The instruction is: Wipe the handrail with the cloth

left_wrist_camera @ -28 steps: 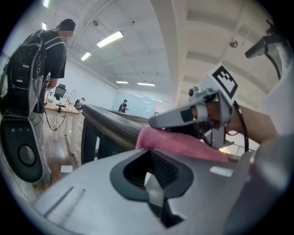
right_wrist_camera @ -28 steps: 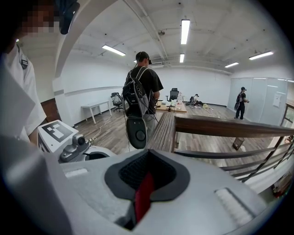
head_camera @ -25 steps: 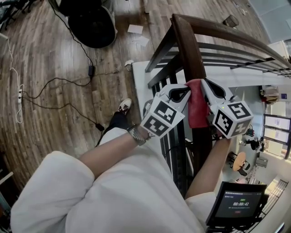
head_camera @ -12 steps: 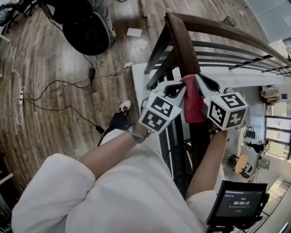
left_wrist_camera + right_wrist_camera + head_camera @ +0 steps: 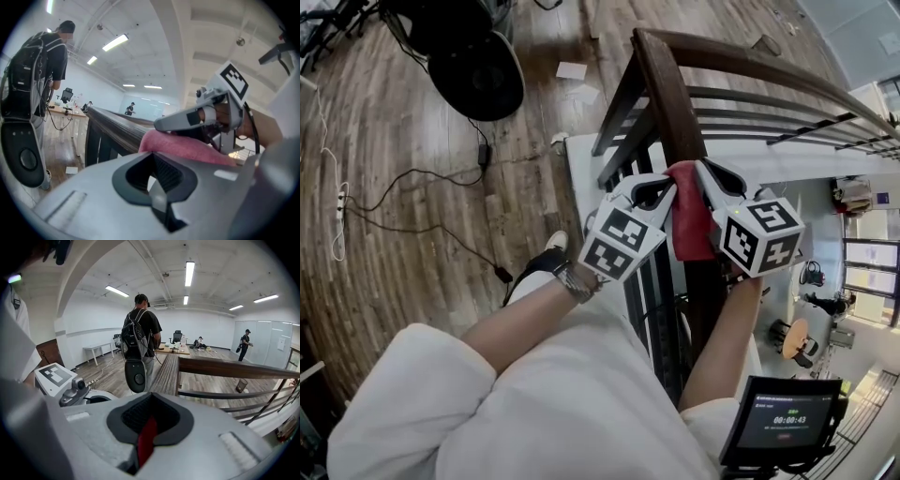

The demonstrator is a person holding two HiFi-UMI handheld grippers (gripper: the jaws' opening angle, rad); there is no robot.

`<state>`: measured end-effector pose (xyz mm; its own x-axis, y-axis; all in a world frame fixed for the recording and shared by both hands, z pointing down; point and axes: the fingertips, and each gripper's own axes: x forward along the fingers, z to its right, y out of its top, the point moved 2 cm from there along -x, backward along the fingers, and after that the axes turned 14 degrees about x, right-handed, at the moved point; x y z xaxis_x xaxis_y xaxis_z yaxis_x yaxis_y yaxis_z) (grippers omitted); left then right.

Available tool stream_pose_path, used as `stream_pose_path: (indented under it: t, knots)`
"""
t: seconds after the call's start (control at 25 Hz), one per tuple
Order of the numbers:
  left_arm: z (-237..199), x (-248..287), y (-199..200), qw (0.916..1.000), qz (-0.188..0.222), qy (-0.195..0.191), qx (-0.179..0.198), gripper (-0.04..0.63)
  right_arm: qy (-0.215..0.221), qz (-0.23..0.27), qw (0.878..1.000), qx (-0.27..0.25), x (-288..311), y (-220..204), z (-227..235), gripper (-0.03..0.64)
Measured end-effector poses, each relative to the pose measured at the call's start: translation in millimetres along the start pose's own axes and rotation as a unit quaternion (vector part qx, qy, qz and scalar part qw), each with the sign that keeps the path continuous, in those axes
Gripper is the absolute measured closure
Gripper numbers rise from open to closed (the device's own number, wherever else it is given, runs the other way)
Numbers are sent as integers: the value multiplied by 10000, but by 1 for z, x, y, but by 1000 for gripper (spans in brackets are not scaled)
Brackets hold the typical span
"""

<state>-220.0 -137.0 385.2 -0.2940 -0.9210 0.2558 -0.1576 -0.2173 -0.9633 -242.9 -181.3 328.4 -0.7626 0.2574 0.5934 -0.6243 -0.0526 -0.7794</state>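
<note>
The dark wooden handrail runs away from me, with a red cloth draped over its top. My left gripper is shut, its tips pinching the cloth's upper left edge. The right gripper is shut on the cloth's upper right edge. In the right gripper view a red strip of cloth shows between the closed jaws, and the handrail stretches ahead. In the left gripper view the cloth lies over the handrail just past the closed jaws.
A person with a backpack stands by the rail further along. Black balusters drop below the handrail, and right of it is an open drop to a lower floor. Cables and a round black object lie on the wooden floor. A small screen sits at lower right.
Both grippers and the cloth keep their place on the rail. Only the head view has shifted slightly.
</note>
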Motion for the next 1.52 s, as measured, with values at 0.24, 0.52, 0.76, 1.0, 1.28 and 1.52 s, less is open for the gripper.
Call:
stream_pose_path:
  t: [0.24,0.52,0.76,1.0,1.28,1.52]
  knots:
    - [4,-9,-2,9995,168,-27,267,592,-87,28,9999,89,-4,-5,-6,614]
    - [-2,-12,-3,9990,307,85,306,591,-25,22,9999,149,4,-1,-6,614]
    - [-17,-9,2,9990,322,120,293,592,-128,-19,9999,66,15,11,-5,612]
    - [-25,-5,2,9990,306,126,287,594,-129,-43,9999,53,22,15,-3,614]
    - [-34,-5,5,9988,298,187,331,592,-137,-32,9998,117,27,21,-3,613]
    - [-38,-6,6,9984,315,209,432,592,-107,-7,9998,163,29,23,-4,614]
